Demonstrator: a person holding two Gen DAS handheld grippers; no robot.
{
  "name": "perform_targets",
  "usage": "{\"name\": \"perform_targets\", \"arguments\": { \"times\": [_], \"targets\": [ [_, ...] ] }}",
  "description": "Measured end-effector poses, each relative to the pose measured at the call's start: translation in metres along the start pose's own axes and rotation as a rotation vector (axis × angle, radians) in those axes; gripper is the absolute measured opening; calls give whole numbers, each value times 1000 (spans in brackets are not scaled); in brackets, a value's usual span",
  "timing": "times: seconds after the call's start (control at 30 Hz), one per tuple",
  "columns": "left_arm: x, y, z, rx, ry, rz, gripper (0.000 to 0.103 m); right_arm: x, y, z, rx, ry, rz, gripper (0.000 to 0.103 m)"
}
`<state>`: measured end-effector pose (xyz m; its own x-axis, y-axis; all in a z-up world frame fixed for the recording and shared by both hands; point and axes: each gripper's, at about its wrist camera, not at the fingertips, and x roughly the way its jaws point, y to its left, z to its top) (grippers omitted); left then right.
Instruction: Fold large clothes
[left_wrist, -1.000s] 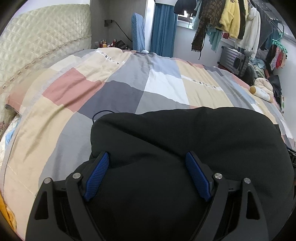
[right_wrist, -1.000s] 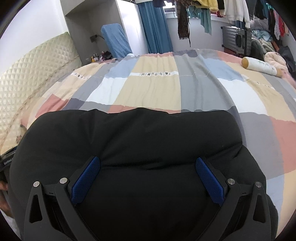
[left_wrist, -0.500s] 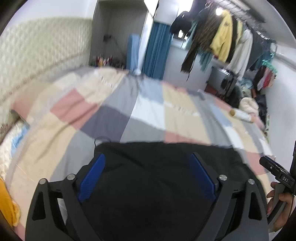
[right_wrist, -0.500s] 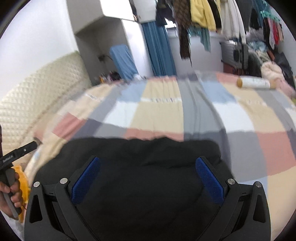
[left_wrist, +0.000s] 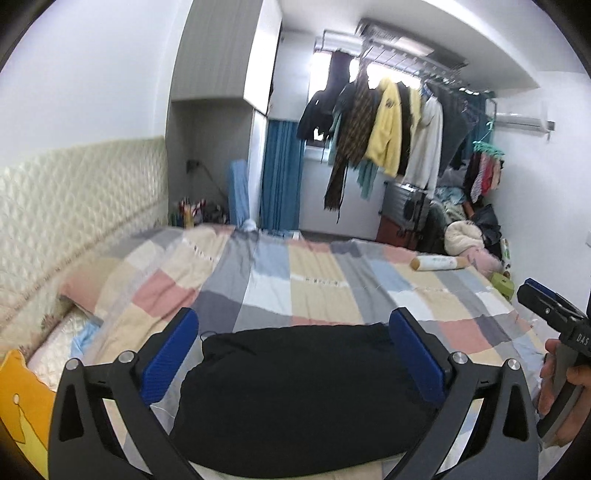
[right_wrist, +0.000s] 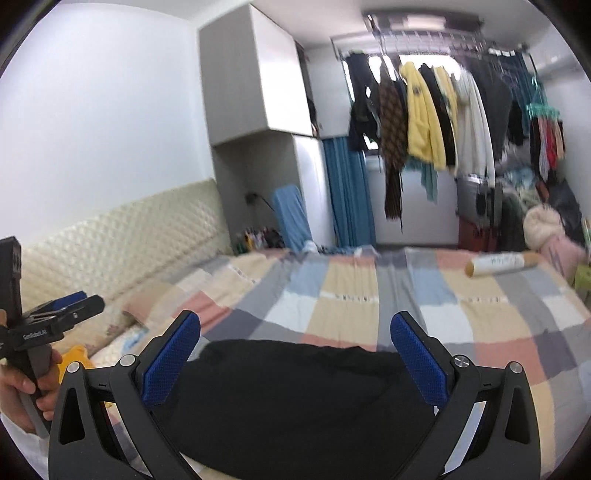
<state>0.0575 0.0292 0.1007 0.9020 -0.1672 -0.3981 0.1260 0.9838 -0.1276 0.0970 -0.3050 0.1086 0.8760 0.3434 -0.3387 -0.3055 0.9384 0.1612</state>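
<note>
**So the black bundle looks folded, both grippers are off it**

So both wrist views show the folded black fabric garment (left_wrist: 303, 395) lying as a compact rounded bundle on the near edge of the pastel checked patchwork bedspread (left_wrist: 317, 284). The left gripper (left_wrist: 293, 354) has its blue pads spread wide with nothing pinched; its jaws have just been opening, and the garment sits below and between them, not pressed. The right gripper (right_wrist: 295, 354) is spread wide too, pads clear of the cloth, holding nothing.

What could go wrong, as a guess: the bundle sits close to the bed's near edge, so a careless sweep of either gripper could snag a layer and undo the fold, or nudge it off the side. A thin dark cord loop (left_wrist: 204, 336) pokes out at the bundle's left corner, and an open finger could catch on it.

Writing: the right gripper's body (left_wrist: 576, 336) shows "DAS" in the left wrist view. The left gripper's body (right_wrist: 35, 334) carries small white lettering in the right wrist view, too small to read with confidence. The cream cylindrical roll (left_wrist: 439, 263) farther across the bed has markings that are illegible.
</note>
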Motion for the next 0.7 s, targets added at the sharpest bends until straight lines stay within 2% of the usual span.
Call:
{"name": "perform_targets", "arguments": {
  "times": [0.2, 0.3, 0.4, 0.53, 0.7],
  "targets": [
    [-39, -14, -8, -4, -41, -50, 103, -47, 26, -9, -31, -53, 22, 103],
    [-52, -20, -17, 13, -56, -45, 103, -65, 33, -19, -28, -73, 33, 103],
    [-60, -24, -28, 19, -39, -76, 103, -77, 36, -30, -11, -73, 49, 103],
    [-71, -30, -41, 36, -40, -57, 103, -92, 40, -43, -9, -93, 22, 103],
    [-76, -32, -57, 17, -29, -54, 103, -97, 44, -62, -5, -70, 6, 103]
  ]
}}
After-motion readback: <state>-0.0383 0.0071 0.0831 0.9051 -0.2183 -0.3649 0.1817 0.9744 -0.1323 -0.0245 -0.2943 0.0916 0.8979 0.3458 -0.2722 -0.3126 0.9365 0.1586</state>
